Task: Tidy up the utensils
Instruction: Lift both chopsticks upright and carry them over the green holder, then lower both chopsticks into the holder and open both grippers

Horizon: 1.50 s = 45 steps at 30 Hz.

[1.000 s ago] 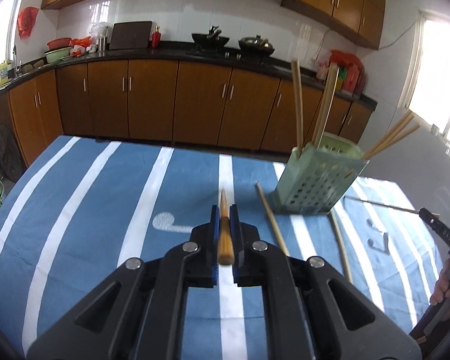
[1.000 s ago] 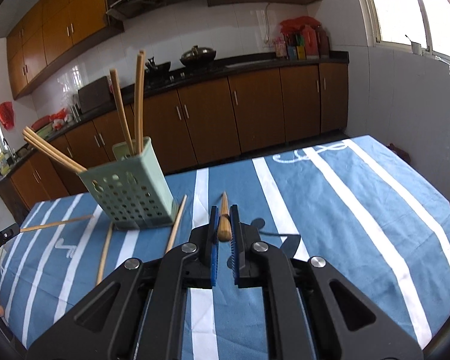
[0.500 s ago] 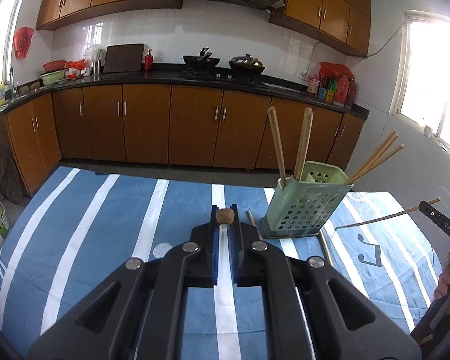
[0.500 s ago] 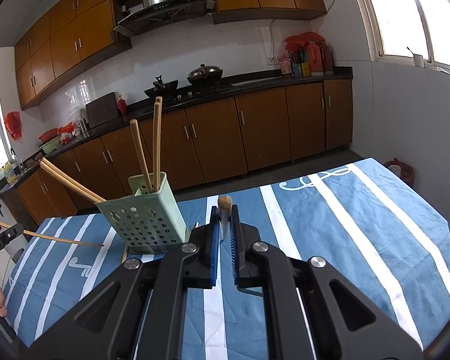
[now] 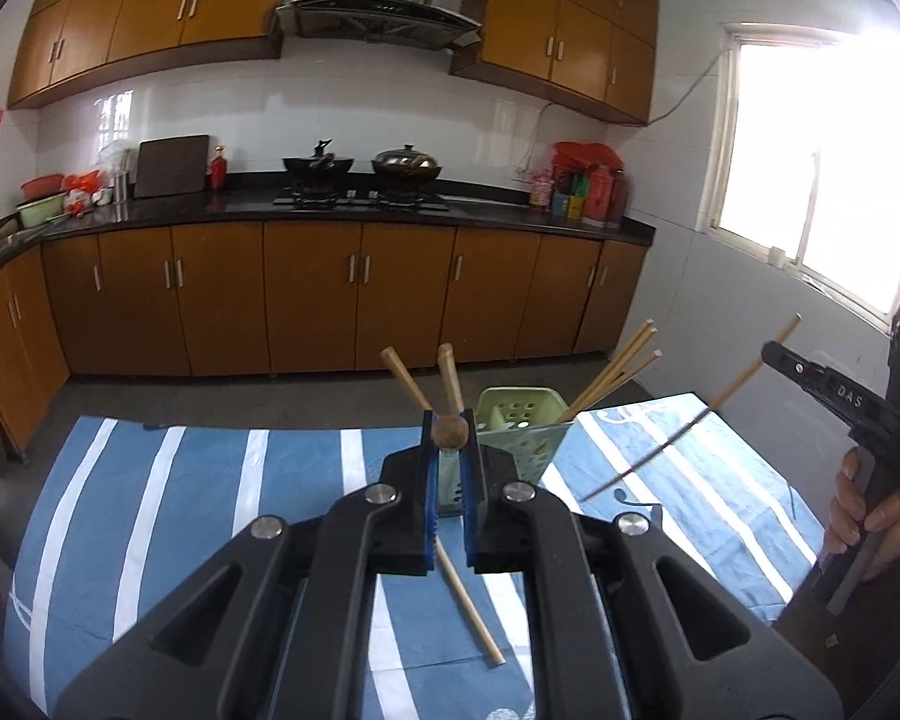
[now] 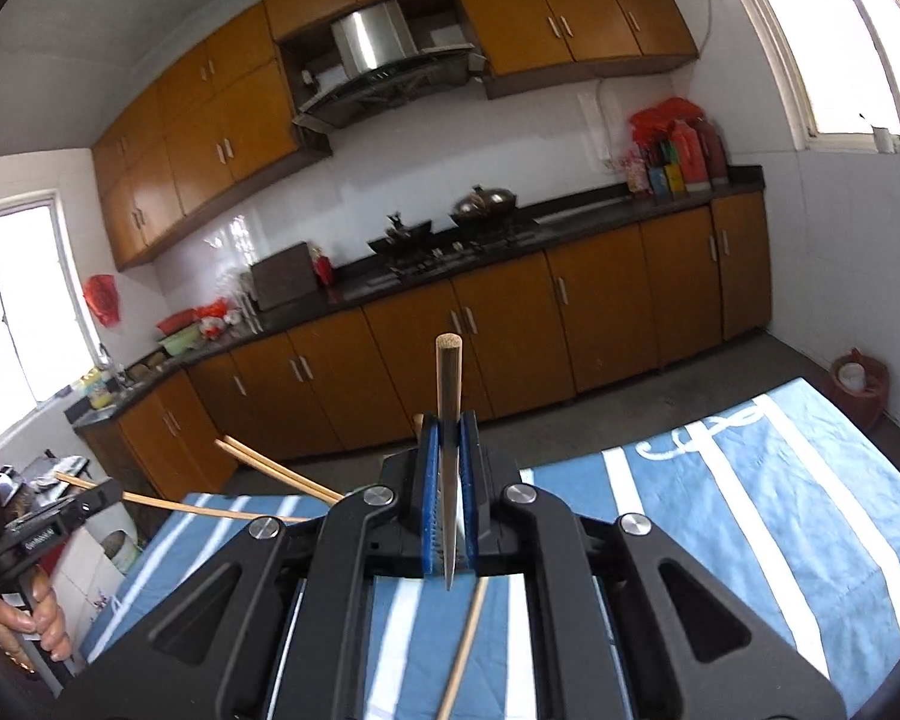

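two black grippers, left gripper [image 5: 449,480] and right gripper [image 6: 449,480], each pinching one round wooden chopstick [image 5: 449,431] [image 6: 448,384] above the blue-striped bench [image 5: 210,480].

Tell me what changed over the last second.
Both grippers rose and tilted up from the table. The left gripper stays shut on its chopstick, now seen end-on; the right gripper stays shut on its chopstick, now upright. Unchanged: the green holder with chopsticks standing in it, and a loose chopstick on the striped cloth.
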Each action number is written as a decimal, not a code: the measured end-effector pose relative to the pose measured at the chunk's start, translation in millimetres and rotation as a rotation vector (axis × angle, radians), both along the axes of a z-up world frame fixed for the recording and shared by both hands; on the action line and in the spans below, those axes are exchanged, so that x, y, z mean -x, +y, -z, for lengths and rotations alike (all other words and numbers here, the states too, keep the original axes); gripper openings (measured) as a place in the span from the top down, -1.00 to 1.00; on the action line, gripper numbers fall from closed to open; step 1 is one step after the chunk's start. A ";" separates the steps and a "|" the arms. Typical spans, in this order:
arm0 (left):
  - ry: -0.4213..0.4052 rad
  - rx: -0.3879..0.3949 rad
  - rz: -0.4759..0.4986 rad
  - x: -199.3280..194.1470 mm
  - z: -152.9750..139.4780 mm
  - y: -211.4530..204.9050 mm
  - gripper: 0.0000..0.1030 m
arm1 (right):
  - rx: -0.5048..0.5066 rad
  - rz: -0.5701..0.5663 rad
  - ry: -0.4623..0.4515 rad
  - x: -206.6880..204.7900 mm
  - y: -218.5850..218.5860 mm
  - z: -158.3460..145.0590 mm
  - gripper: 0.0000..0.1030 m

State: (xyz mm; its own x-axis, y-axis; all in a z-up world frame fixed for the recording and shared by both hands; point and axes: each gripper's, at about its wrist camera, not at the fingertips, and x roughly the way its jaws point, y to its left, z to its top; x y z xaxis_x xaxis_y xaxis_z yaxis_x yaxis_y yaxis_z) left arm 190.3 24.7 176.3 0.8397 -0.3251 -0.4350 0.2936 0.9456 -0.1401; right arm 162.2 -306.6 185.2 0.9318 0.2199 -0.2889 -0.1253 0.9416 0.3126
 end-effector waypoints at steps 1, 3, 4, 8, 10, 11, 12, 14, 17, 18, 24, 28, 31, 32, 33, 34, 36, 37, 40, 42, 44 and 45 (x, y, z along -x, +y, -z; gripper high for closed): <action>-0.004 0.005 0.012 0.9 -5.6 -3.4 0.86 | 0.000 -0.008 -0.015 0.7 2.5 -4.8 0.85; -0.014 0.009 0.022 0.0 -12.6 -7.9 0.86 | 0.004 -0.016 -0.048 0.9 8.9 -15.3 0.85; -0.018 0.009 0.023 -1.9 -15.8 -10.3 0.86 | 0.004 -0.017 -0.059 -0.3 11.6 -18.7 0.85; -0.034 0.004 0.026 -15.6 -31.5 -24.6 0.86 | -0.010 -0.018 -0.100 -8.6 17.5 -31.0 0.85; -0.035 -0.005 0.023 -23.4 -36.8 -29.4 0.86 | -0.014 -0.010 -0.116 -15.8 19.5 -35.3 0.85; -0.032 -0.018 0.018 -31.1 -39.8 -34.5 0.86 | -0.016 -0.006 -0.124 -20.4 20.8 -37.7 0.85; -0.029 -0.022 0.015 -34.9 -41.1 -35.6 0.86 | -0.019 0.000 -0.132 -25.5 22.1 -39.4 0.85; -0.013 -0.033 0.016 -46.6 -42.8 -40.5 0.86 | -0.017 0.008 -0.142 -33.2 25.0 -40.4 0.85; 0.025 -0.041 0.032 -60.1 -39.7 -46.2 0.86 | -0.002 0.022 -0.126 -46.6 29.0 -34.9 0.85; 0.032 -0.048 0.035 -63.0 -38.0 -48.0 0.86 | 0.000 0.024 -0.118 -49.5 29.9 -32.2 0.85; 0.094 -0.089 0.046 -91.3 -25.6 -57.8 0.86 | 0.003 0.030 -0.043 -82.3 33.1 -8.6 0.85; 0.123 -0.098 0.043 -108.6 -13.6 -58.6 0.86 | 0.016 0.026 -0.001 -93.2 38.8 4.8 0.85; 0.147 -0.085 0.037 -124.4 -2.7 -58.8 0.86 | 0.025 0.014 0.022 -98.8 41.0 12.4 0.85; 0.151 -0.081 0.036 -127.0 -0.5 -59.3 0.85 | 0.026 0.013 0.029 -99.9 41.7 13.7 0.85; 0.154 -0.076 0.033 -130.0 1.8 -60.7 0.85 | 0.026 0.016 0.033 -100.2 41.8 14.4 0.84; 0.158 -0.067 0.027 -133.5 4.1 -60.1 0.85 | 0.024 0.018 0.032 -100.3 41.6 14.5 0.84; 0.160 -0.051 0.024 -134.4 7.6 -56.2 0.85 | 0.026 0.021 0.033 -100.1 41.1 13.1 0.81; 0.159 -0.045 0.019 -136.9 7.0 -55.1 0.85 | 0.027 0.024 0.032 -101.1 41.6 11.4 0.75; 0.147 -0.019 0.011 -136.2 5.2 -50.2 0.85 | 0.029 0.041 0.017 -96.9 39.6 7.6 0.54; 0.133 -0.003 0.005 -132.2 2.2 -46.6 0.84 | 0.030 0.050 0.004 -91.5 37.5 3.2 0.54; 0.117 0.008 -0.005 -124.8 -1.7 -40.9 0.83 | 0.031 0.057 -0.006 -85.6 33.9 -0.9 0.54; 0.112 0.010 -0.008 -121.8 -2.8 -39.0 0.83 | 0.033 0.064 -0.012 -81.4 31.6 -2.7 0.54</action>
